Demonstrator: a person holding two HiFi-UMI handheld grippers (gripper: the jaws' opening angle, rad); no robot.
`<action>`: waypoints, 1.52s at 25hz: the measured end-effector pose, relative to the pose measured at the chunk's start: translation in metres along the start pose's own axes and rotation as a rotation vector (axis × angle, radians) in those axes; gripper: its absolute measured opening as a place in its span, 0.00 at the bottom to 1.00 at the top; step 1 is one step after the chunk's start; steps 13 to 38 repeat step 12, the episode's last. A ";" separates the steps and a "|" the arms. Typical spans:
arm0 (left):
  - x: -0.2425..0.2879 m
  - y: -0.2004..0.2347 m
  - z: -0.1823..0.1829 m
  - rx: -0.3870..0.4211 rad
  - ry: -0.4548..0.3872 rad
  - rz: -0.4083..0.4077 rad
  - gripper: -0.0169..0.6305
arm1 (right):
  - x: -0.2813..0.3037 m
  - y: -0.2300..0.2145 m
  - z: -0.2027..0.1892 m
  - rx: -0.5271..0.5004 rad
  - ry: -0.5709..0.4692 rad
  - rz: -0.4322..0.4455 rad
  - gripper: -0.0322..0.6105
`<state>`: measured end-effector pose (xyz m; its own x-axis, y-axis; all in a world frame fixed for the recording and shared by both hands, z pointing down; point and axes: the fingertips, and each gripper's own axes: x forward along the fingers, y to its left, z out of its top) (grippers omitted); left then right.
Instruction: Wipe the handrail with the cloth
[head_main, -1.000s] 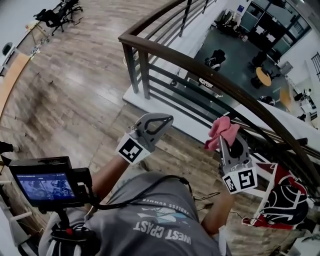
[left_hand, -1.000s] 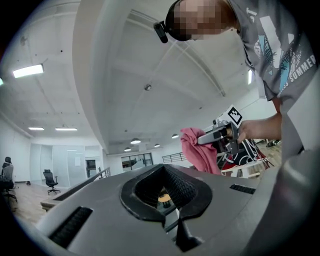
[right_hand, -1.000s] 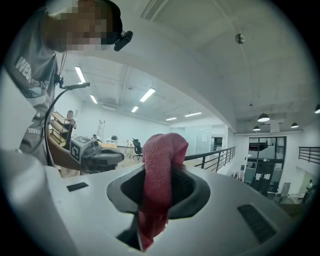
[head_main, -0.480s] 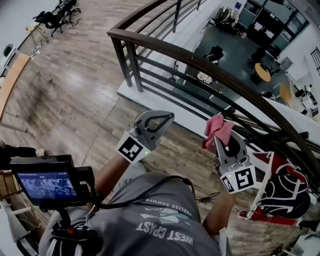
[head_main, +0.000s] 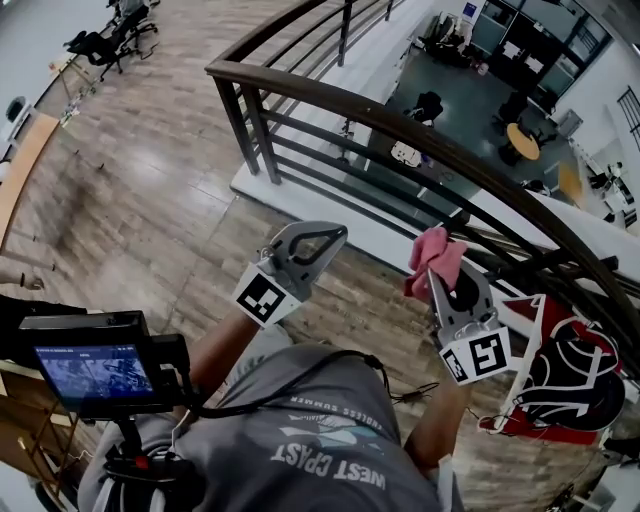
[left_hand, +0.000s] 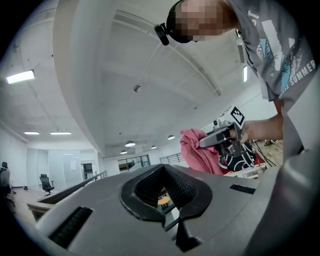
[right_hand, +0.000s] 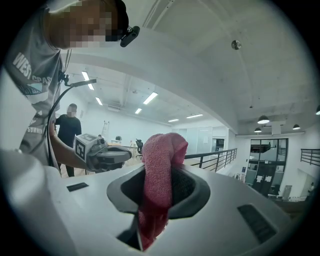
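The dark brown handrail (head_main: 400, 125) curves from the upper left down to the right, on top of a railing of dark bars. My right gripper (head_main: 436, 276) is shut on a pink cloth (head_main: 432, 255), held up a short way before the rail and apart from it. In the right gripper view the cloth (right_hand: 162, 155) hangs bunched between the jaws of this gripper (right_hand: 160, 180). My left gripper (head_main: 338, 236) is to its left, shut on nothing, also short of the rail. The left gripper view looks along its shut jaws (left_hand: 162, 172) to the cloth (left_hand: 197, 150).
A small monitor (head_main: 90, 370) rides on a rig at my chest. A red, black and white bag (head_main: 570, 375) lies on the wooden floor by the railing at right. Beyond the rail is a drop to a lower floor with tables (head_main: 525, 140). A person in black (right_hand: 70, 127) stands behind.
The head view has shifted, so the handrail's corner now sits a little further left and higher. Both grippers stay in almost the same place, the cloth still held.
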<state>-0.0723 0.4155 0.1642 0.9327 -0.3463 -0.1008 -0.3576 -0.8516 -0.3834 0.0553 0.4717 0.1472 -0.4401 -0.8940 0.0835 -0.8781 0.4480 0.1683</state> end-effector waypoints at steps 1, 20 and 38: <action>0.000 0.000 0.001 0.001 -0.002 0.000 0.03 | -0.001 0.000 0.000 0.001 0.000 -0.001 0.17; -0.004 0.000 -0.001 0.001 0.005 0.004 0.03 | 0.002 0.003 -0.001 0.001 0.000 0.004 0.17; -0.004 0.000 -0.001 0.001 0.005 0.004 0.03 | 0.002 0.003 -0.001 0.001 0.000 0.004 0.17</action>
